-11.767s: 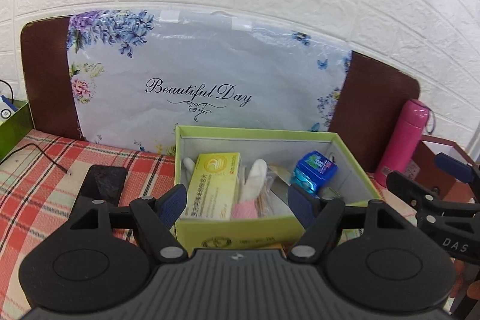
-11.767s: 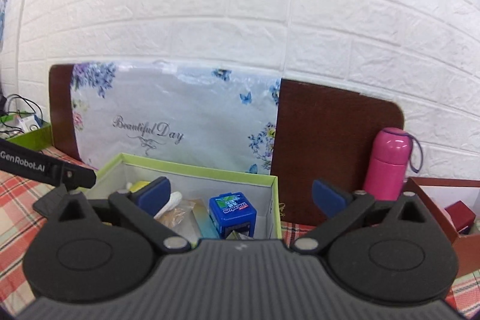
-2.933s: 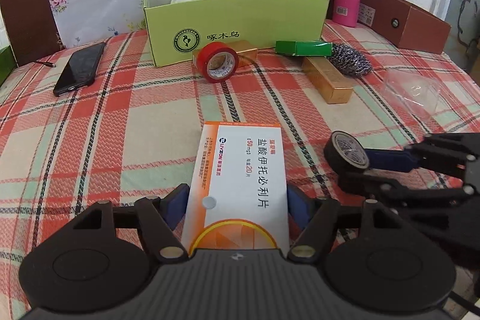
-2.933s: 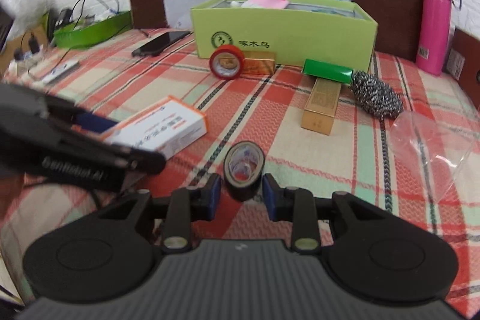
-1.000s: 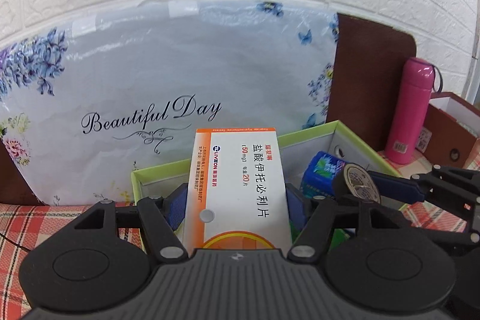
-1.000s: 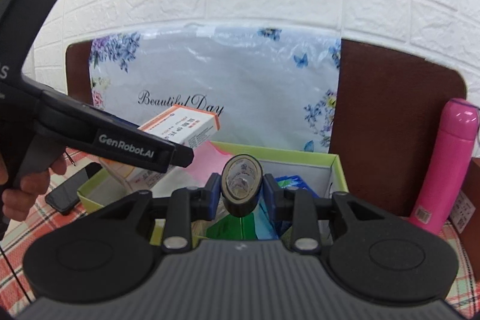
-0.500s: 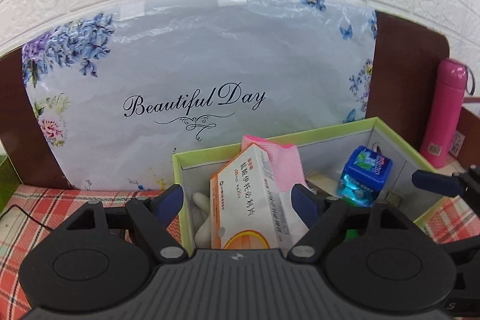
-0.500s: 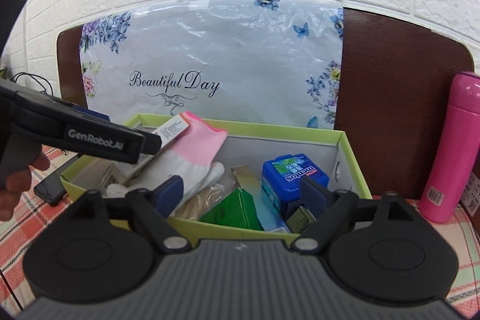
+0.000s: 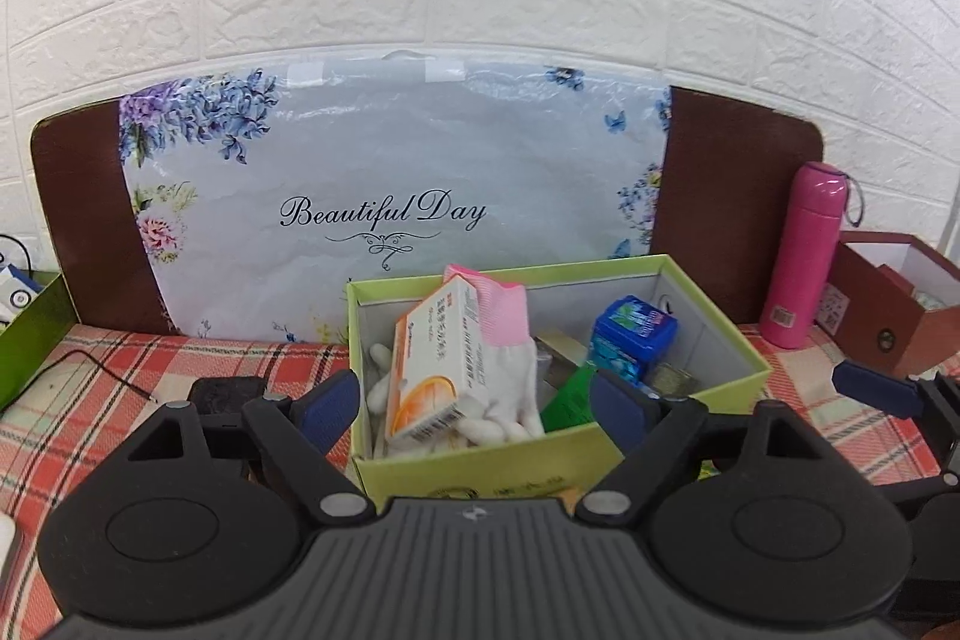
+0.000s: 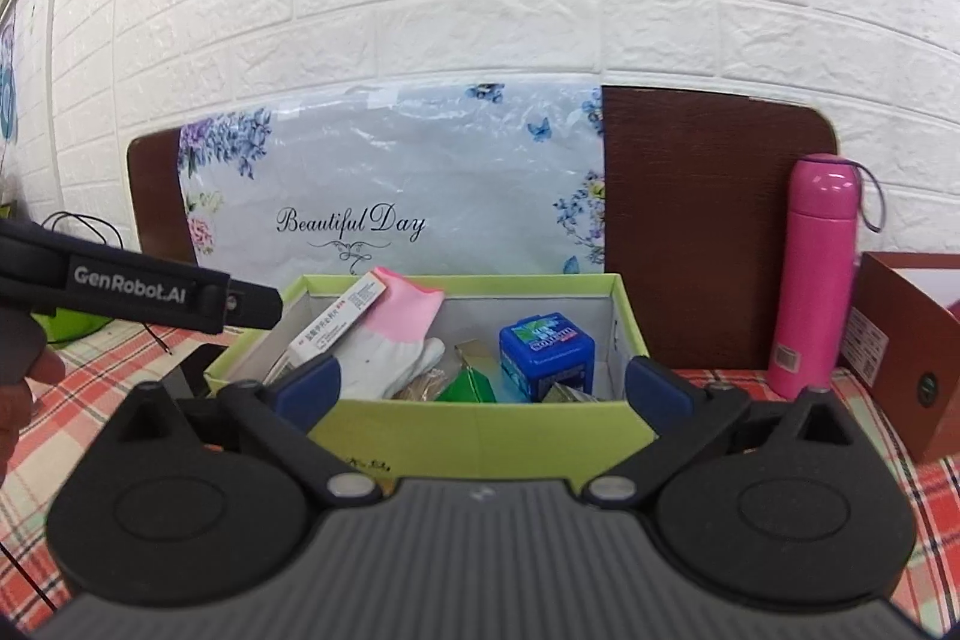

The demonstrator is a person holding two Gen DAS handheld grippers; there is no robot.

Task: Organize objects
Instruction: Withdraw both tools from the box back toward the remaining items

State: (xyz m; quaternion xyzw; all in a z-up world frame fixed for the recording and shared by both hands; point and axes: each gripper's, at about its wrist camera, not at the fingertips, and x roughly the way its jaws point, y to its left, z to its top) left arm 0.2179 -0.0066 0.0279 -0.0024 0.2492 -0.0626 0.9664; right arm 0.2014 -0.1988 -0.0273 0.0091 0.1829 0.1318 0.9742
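Left gripper point(image 9: 474, 409) and right gripper point(image 10: 483, 388): black ribbed housing, two round discs, silver pivot screws, angled black arms ending in blue pads point(image 9: 329, 403). One arm is lettered "GenRobot.AI" in white.

"Beautiful Day" stands in script on the floral bag point(image 9: 384, 196), at 12 o'clock from the green box point(image 9: 540, 451). "GenRobot.AI" is printed in white on the left gripper point(image 10: 240, 307), at 9 o'clock in the right wrist view. Print on the medicine carton point(image 9: 435, 358) is too small to read.
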